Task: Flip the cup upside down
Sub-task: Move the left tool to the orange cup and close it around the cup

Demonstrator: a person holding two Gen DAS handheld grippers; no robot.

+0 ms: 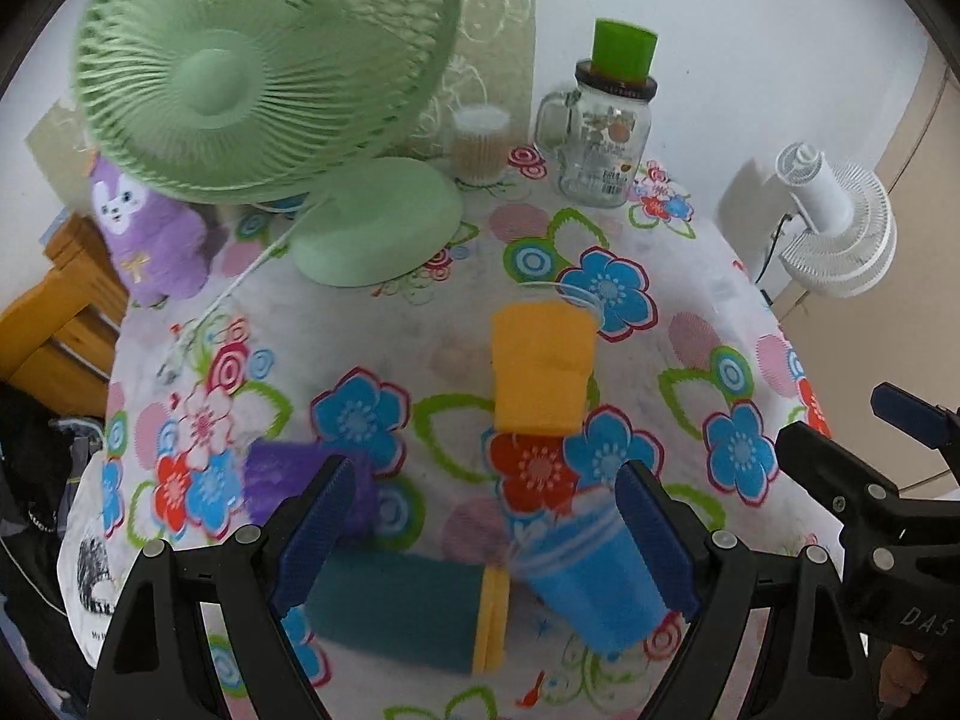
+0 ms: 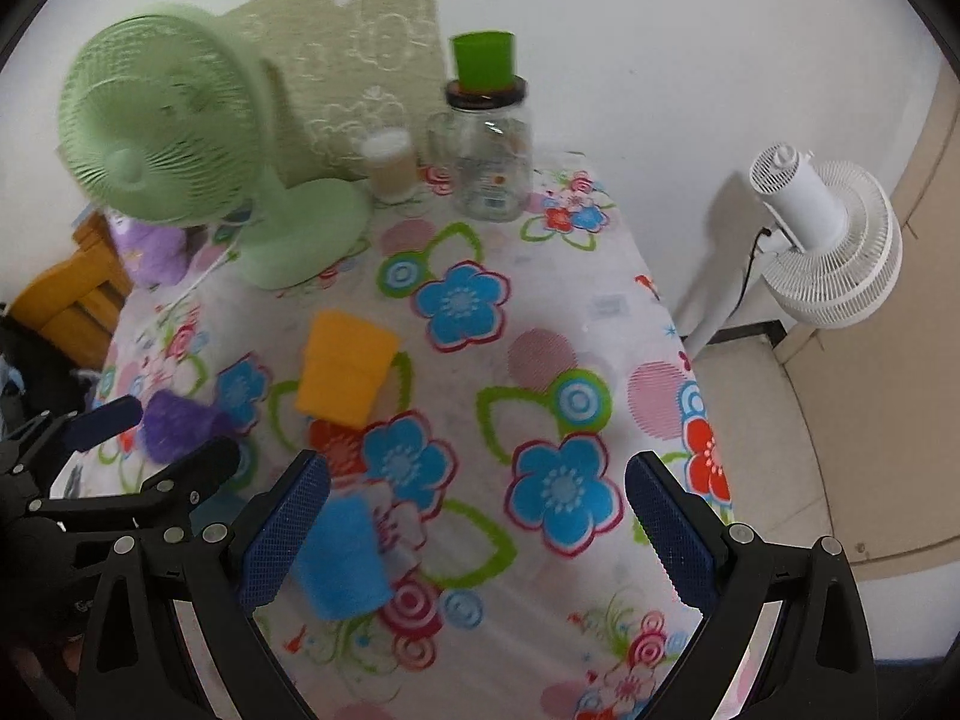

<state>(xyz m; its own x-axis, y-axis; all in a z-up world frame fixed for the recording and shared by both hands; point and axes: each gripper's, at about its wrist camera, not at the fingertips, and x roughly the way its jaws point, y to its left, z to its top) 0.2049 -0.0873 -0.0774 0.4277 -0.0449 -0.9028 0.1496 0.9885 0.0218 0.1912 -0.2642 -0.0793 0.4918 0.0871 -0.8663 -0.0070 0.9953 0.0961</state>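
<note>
Both grippers, left gripper (image 1: 483, 531) and right gripper (image 2: 477, 531), are gaping wide with nothing in them, hovering over the flowered tablecloth (image 2: 540, 324), and the blue plastic cup (image 1: 591, 585) sits on it by the left one's right finger.

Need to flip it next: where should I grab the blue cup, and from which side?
Take the blue cup across its mid-wall, not the rim. It appears tilted between the open jaws of the left gripper, rim toward the table's middle, its wall close to that gripper's right finger. Coming from the near edge with the left gripper looks best. The right gripper is open beside it, holding nothing.
</note>
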